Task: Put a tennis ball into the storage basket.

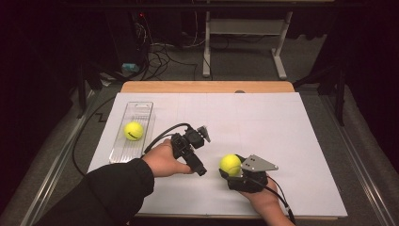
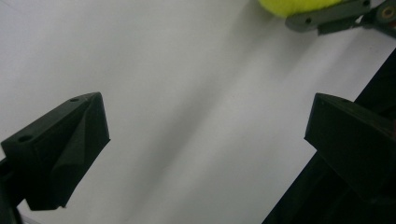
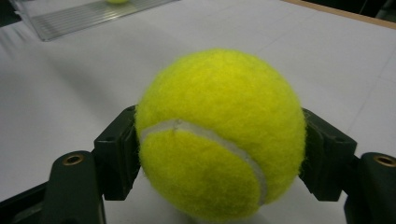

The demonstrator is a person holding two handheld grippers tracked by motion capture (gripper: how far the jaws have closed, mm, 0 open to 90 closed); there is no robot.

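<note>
A tray (image 1: 123,150) is placed at the left side of the table (image 1: 282,132), with one ball (image 1: 133,131) lying in it. The left tool (image 1: 203,135) is held over the middle of the table, to the right of the tray. A second ball (image 1: 230,164) is gripped between the jaws of the right tool (image 3: 219,154), nearer the front edge and to the right of the left tool. The tray lies well apart from this second ball, behind and to its left.

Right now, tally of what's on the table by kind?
Tennis balls: 2, one in the clear tray at, one gripped by the right tool at
Clear trays: 1
Hand-held tools: 2, the left tool open with nothing between its jaws
Total: 5
</note>
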